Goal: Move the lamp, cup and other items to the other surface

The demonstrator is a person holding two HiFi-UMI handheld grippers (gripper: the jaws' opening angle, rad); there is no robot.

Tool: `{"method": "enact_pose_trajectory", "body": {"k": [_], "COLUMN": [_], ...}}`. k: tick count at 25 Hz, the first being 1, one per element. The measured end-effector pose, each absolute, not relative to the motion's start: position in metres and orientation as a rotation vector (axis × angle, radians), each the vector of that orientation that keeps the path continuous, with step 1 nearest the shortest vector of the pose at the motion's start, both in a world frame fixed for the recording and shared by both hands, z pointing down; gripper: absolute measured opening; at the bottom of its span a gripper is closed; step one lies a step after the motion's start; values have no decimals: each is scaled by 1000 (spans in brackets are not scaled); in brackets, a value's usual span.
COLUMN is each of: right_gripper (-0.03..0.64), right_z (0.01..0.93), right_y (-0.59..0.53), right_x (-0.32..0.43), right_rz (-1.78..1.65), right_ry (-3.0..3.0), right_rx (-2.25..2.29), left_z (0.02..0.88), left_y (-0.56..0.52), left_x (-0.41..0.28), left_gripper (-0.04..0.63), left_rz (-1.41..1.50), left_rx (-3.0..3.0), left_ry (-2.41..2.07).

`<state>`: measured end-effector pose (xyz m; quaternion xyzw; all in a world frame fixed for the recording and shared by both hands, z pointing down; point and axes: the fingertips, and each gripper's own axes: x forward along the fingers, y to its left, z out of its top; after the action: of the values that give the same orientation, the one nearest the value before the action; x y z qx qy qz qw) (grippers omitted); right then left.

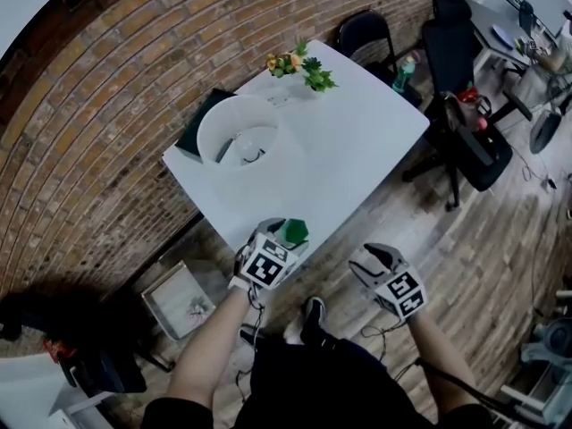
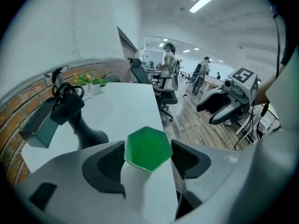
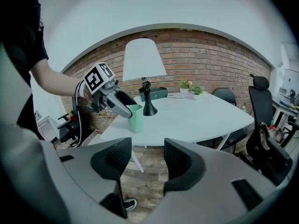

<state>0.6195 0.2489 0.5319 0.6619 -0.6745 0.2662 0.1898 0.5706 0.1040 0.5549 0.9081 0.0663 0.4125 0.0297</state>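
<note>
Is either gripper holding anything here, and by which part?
The left gripper grips the green cup by opposite sides near the rim. The right gripper is open, holding nothing.

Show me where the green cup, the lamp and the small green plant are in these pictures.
green cup (image 2: 148, 148), left gripper view, on its green hexagonal top.
lamp (image 3: 144, 59), right gripper view, on the white shade.
green plant (image 1: 316, 76), head view, on its leaves.
</note>
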Motion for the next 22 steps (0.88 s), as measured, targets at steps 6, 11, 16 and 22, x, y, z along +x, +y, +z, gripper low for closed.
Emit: {"method": "enact_pose_trajectory", "body": {"k": [6,11,16,22], "right_gripper": [221,221,221,209], "right_z": [536,537,532,514], "right_y": [266,268,252,214], "right_x": [634,633,620,595], "right_rz": [763,789,781,642], "right_ry": [-1867,-1866,-1920,-1999], "right_rx": [1892,1903,1864,1873], "left_z": [563,558,548,532], "left_y": [113,112,113,110], "left_x": [591,591,575,519], "left_gripper": [308,324,337,337], "left_rz": [1251,1216,1181,1089], "left_rx": [2796,2793,2785,2761], "left_ry": [199,176,128,-13]}}
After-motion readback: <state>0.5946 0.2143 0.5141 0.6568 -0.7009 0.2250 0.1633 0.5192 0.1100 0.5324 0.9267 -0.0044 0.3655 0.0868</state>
